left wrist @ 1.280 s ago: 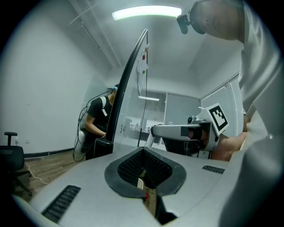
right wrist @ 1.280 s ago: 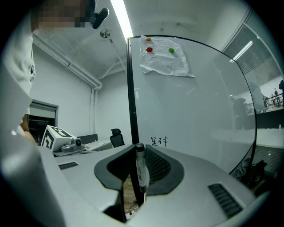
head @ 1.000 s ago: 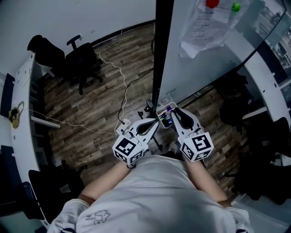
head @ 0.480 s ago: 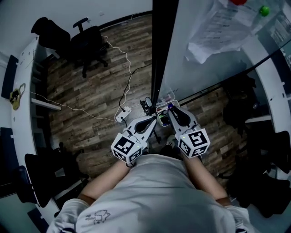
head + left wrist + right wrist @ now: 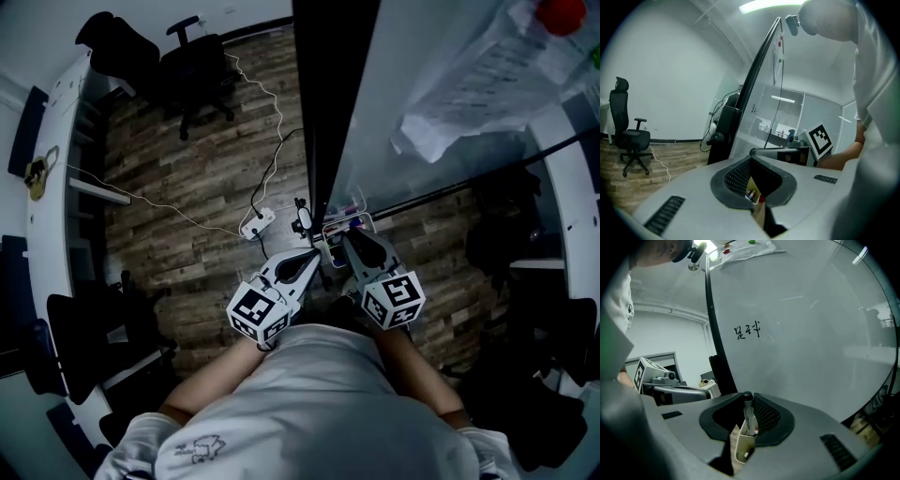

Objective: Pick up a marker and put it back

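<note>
So, barely anything moved this last second: your right gripper (image 5: 746, 403) still pinches the marker (image 5: 749, 417) upright, its bottom end in the white holder (image 5: 739, 447). Your left gripper (image 5: 751, 161) has its fingers pressed together, holding nothing. Letting go looks like what's left.

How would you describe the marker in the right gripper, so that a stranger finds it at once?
Start at the big whiteboard with black handwriting. Before it, the right gripper is shut on one marker over a pale holder. It stands upright, dark cap on top, the only one between jaws.
</note>
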